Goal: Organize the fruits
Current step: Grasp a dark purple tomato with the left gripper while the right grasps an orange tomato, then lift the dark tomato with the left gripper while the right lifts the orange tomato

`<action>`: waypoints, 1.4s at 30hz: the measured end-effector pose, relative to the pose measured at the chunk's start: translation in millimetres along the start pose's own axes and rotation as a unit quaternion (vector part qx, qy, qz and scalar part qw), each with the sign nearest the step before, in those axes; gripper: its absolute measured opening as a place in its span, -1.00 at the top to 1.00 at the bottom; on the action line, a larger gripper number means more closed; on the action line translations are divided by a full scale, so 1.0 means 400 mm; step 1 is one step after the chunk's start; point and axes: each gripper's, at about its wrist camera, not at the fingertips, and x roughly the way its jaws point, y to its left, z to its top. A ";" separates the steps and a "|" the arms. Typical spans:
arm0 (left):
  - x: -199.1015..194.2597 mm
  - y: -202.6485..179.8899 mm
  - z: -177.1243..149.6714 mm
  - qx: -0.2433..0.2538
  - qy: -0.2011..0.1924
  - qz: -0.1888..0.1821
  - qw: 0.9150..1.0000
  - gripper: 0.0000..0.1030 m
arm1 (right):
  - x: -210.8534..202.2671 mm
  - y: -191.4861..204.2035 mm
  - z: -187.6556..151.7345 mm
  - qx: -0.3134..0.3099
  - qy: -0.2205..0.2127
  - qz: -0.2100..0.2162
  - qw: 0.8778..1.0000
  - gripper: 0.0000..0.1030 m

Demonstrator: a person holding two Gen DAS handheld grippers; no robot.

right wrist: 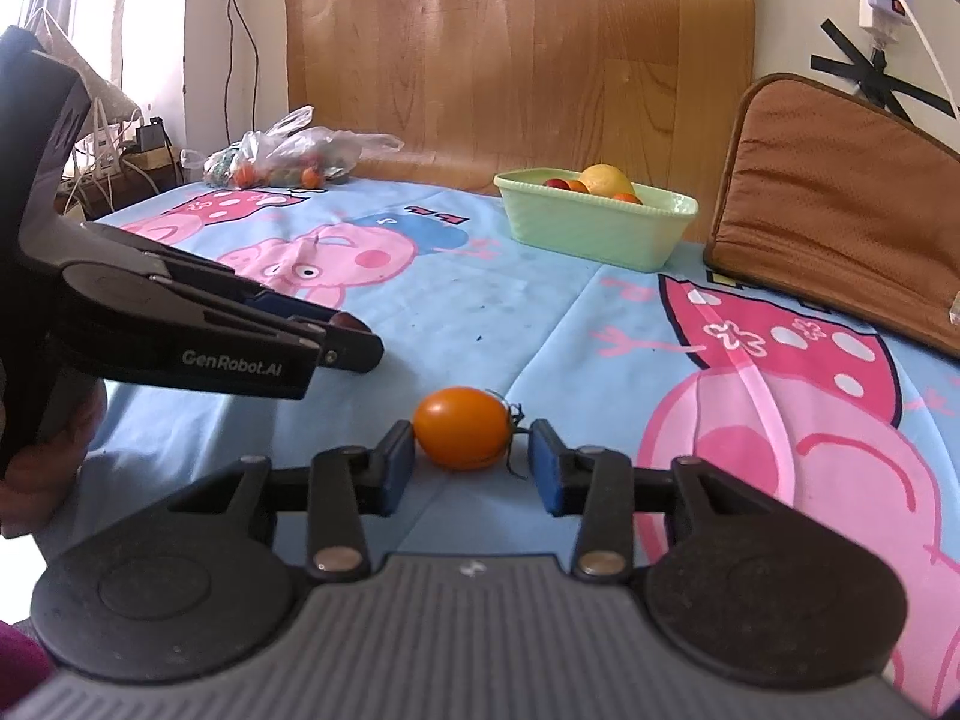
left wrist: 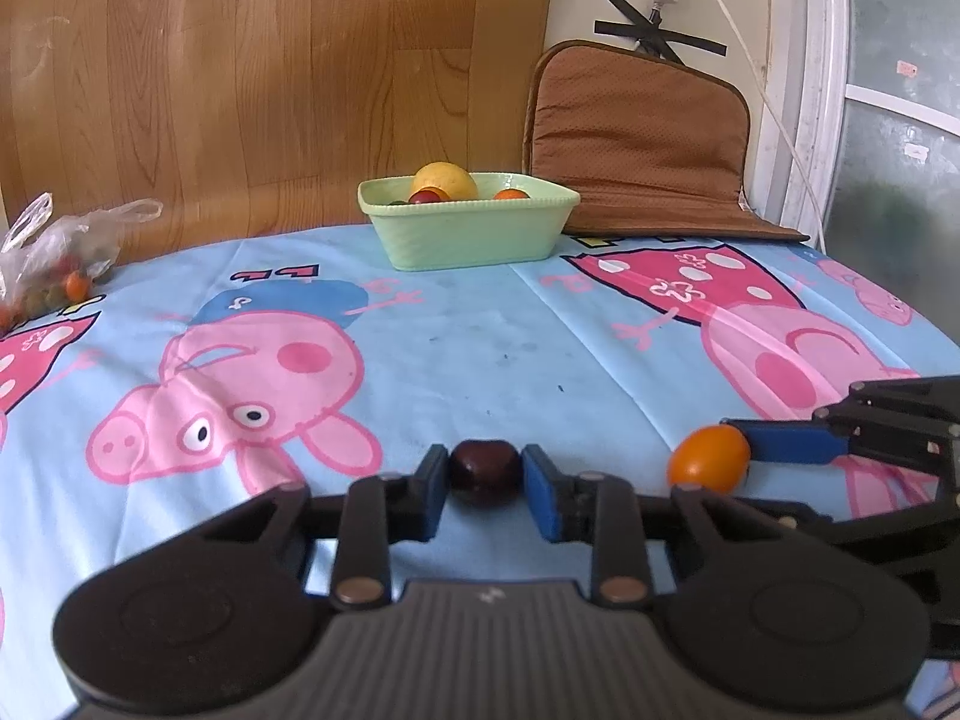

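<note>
A dark red, almost brown small fruit (left wrist: 485, 474) rests on the blue cartoon-pig tablecloth (left wrist: 480, 330), and my left gripper (left wrist: 485, 462) is shut on it, both blue pads against its sides. To its right lies an orange cherry tomato (left wrist: 711, 459), also seen in the right wrist view (right wrist: 462, 427). My right gripper (right wrist: 472, 450) stands open around the tomato: the left pad touches it, the right pad is a small gap away by the stem. A pale green bowl (left wrist: 468, 234) at the back holds a yellow fruit (left wrist: 444, 180) and small tomatoes.
A clear plastic bag (right wrist: 288, 156) with several small tomatoes lies at the far left of the table. A brown cushion (right wrist: 840, 192) leans against the wall right of the bowl (right wrist: 594, 228). A wooden panel stands behind. A hand (right wrist: 54, 450) holds the left gripper's handle.
</note>
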 end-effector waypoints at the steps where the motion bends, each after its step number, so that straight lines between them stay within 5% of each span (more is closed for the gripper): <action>1: -0.002 0.000 -0.002 -0.001 0.000 0.000 1.000 0.48 | -0.002 0.001 -0.002 -0.001 -0.001 -0.001 1.000 0.14; 21: -0.036 -0.033 -0.029 -0.004 0.004 0.028 1.000 0.45 | -0.038 0.026 -0.030 -0.025 -0.016 -0.028 0.999 0.14; 42: -0.039 -0.054 -0.030 -0.002 0.020 0.030 0.999 0.07 | -0.051 0.013 -0.048 0.008 -0.017 -0.036 0.999 0.11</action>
